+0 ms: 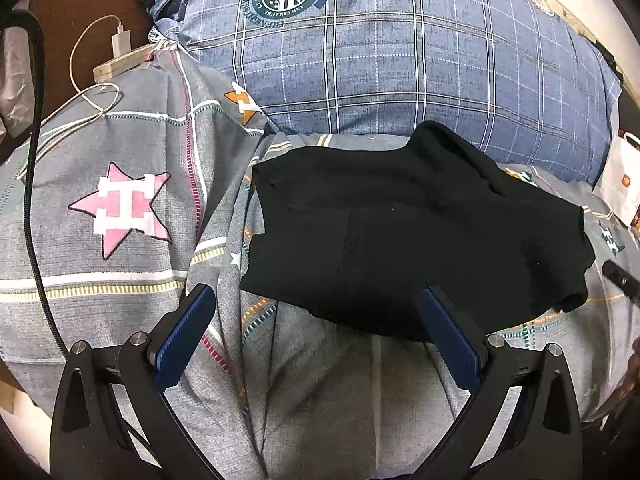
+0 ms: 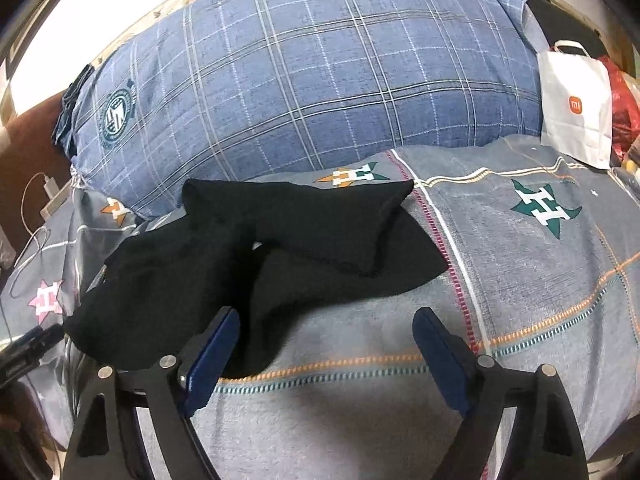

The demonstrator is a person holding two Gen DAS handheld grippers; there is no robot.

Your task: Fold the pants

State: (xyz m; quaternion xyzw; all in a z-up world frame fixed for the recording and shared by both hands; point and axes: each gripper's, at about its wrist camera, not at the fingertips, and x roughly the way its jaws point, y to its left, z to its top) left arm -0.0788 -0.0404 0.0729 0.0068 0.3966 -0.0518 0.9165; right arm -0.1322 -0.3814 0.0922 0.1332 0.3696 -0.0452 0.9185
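Note:
Black pants [image 1: 416,232] lie bunched and partly folded on the grey patterned bedspread [image 1: 120,152]. In the right wrist view the pants [image 2: 256,264] spread from centre to lower left, with one leg folded over on top. My left gripper [image 1: 316,296] is open and empty, just in front of the pants' near edge. My right gripper [image 2: 326,320] is open and empty, its left finger beside the pants' near edge. The tip of the right gripper [image 1: 620,280] shows at the right edge of the left wrist view, and the left gripper [image 2: 28,348] at the left edge of the right wrist view.
A large blue plaid pillow [image 1: 400,48] lies behind the pants. A white paper bag [image 2: 576,108] stands at the far right. A white charger with cable [image 1: 120,40] and a power strip [image 1: 120,65] lie at the bed's left edge. A black cable [image 1: 36,208] runs down the left.

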